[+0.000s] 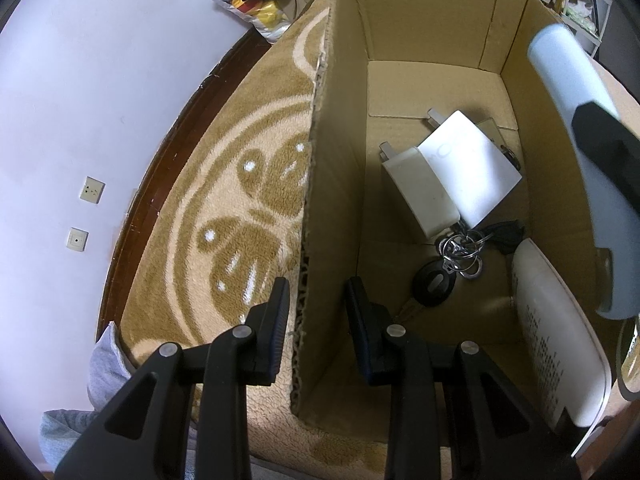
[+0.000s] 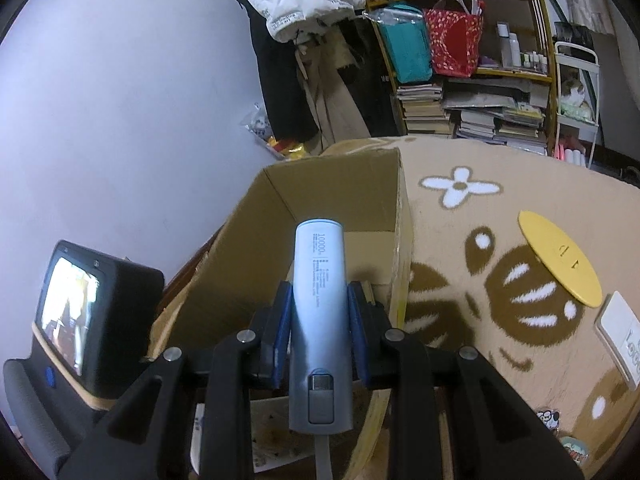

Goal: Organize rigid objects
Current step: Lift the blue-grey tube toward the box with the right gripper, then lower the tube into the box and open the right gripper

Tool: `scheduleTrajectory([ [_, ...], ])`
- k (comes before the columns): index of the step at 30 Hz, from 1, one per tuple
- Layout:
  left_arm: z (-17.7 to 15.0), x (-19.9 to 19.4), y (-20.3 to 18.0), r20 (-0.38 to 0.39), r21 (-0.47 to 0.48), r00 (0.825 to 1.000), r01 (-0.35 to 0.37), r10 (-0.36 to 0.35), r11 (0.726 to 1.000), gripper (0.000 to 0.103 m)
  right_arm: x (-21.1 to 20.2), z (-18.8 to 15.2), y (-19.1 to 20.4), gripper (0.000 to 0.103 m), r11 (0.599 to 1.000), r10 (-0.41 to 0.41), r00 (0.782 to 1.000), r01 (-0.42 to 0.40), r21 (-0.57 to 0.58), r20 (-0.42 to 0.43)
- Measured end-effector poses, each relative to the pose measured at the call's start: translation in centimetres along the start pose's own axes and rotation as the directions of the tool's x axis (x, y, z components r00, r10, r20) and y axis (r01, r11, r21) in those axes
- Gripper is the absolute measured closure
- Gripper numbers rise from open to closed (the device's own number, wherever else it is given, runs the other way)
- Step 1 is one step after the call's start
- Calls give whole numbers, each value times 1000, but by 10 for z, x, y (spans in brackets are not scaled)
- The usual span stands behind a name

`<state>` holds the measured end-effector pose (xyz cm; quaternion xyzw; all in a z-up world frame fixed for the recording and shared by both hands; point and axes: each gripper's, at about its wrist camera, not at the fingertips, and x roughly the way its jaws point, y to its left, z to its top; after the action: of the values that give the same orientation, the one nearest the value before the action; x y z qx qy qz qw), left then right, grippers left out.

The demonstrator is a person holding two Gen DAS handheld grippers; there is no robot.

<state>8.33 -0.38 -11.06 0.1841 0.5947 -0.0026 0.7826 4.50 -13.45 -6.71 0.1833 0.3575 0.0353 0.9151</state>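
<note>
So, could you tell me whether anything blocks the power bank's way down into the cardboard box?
Nothing visible does. The right gripper holds the power bank above the open box; chargers and keys lie on its floor, with bare cardboard beside them.

Probably a home, crowded bookshelf (image 2: 472,92) (stacked books), rug (image 2: 500,280)

In the box (image 1: 420,32): 2 chargers (image 1: 424,188), 1 key bunch (image 1: 460,252), 1 bottle (image 1: 556,344).

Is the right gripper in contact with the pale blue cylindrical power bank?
Touching. The right wrist view shows the right gripper with both blue pads pressed against the sides of the pale blue cylindrical power bank, no gap either side.
</note>
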Motion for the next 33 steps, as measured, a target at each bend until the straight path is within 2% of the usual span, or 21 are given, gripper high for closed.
scheduleTrajectory([
  [6, 0, -1, -1, -2, -1, 1000, 6, -6, 1000, 77, 0, -1, 5, 74, 999, -23, 1000, 23, -44, -11],
  [16, -1, -2, -2, 1, 3, 1000, 3, -3, 1000, 76, -1, -1, 6, 74, 998, -26, 1000, 25, -54, -16],
  [23, -1, -4, 1, -1, -10, 1000, 24, -24, 1000, 78, -20, -3, 7, 73, 996, -29, 999, 31, -78, 23],
  [25, -1, -4, 1, -1, -11, 1000, 30, -30, 999, 78, -27, -4, 3, 64, 997, -39, 999, 41, -58, 33],
  [27, 0, -5, 2, -2, -15, 999, 32, -32, 999, 78, -37, -4, -4, 43, 997, -64, 996, 66, -30, 55],
  [29, 0, -4, 2, -3, -17, 999, 35, -35, 999, 78, -43, -4, -12, 31, 996, -85, 994, 85, 8, 71],
  [33, 0, -4, 4, -1, -14, 999, 32, -32, 999, 77, -56, -4, -37, 26, 988, -129, 989, 122, 99, 77],
])
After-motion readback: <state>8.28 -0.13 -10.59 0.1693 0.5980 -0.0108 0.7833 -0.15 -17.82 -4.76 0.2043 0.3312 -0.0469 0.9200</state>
